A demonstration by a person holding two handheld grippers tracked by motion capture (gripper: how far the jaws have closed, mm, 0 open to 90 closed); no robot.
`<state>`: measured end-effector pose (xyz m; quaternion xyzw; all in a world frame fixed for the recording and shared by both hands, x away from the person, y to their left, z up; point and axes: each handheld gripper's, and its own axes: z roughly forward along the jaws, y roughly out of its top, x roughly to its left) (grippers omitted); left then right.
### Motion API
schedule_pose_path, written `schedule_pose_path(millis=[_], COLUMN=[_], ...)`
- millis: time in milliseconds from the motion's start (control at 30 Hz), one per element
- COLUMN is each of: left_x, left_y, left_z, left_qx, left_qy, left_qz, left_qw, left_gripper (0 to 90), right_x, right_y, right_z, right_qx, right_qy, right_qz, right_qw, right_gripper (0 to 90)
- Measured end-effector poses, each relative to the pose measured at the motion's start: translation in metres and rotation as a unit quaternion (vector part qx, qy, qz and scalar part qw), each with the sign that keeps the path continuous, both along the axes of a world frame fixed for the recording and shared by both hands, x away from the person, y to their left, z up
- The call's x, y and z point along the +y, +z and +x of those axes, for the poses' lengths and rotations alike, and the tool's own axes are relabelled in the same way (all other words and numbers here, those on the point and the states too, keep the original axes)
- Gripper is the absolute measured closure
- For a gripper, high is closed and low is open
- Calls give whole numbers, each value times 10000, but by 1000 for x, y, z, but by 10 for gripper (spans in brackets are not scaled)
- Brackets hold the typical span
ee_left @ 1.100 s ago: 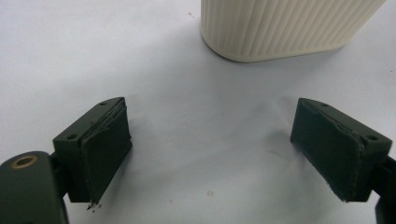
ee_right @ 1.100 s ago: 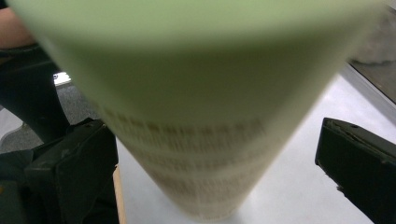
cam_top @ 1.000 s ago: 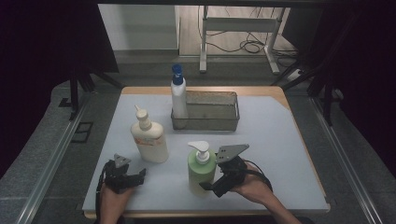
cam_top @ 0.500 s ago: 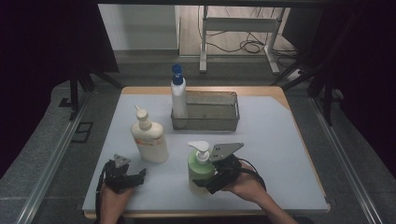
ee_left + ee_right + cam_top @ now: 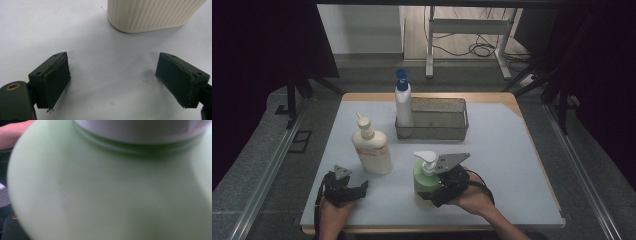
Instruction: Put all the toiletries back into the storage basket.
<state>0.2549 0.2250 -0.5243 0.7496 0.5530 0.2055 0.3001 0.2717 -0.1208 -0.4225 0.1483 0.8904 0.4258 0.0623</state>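
Observation:
A green pump bottle [image 5: 424,183] with a white pump head stands near the table's front edge. My right gripper [image 5: 432,194] reaches it from the right, and its jaws have just been closing around the bottle's body. In the right gripper view the green bottle [image 5: 112,190] sits very close, and a dark jaw edge touches its lower left side. My left gripper [image 5: 361,189] rests at the front left. Its jaws [image 5: 120,82] stand wide open over bare table, short of the ribbed cream bottle [image 5: 152,15].
The cream bottle [image 5: 372,151] stands left of the green one. A wire basket [image 5: 432,135] sits at mid-table, with a white bottle with a blue cap [image 5: 403,102] at its left end. The pale table top [image 5: 507,150] is bare to the right.
My right gripper has shifted a little to the left, closer onto the green bottle. The left gripper and the other bottles have stayed put.

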Motion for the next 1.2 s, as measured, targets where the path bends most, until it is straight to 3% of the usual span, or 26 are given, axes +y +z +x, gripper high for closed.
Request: schedule_pose_path(millis=[333,500,1200], left_x=[0,0,0], left_y=[0,0,0], left_z=[0,0,0], left_qx=[-8,-10,-5], left_qy=[12,-3,-3], left_qz=[-8,-3,-15], left_qw=[10000,10000,10000], left_gripper=[118,118,117], right_x=[-5,-6,-7], right_y=[11,18,36], right_z=[8,13,47], right_qx=[-22,-136,-228], right_qy=[-288,-384,-882], right_qz=[108,60,198], right_qw=[9995,9992,9956], right_gripper=[118,118,120])
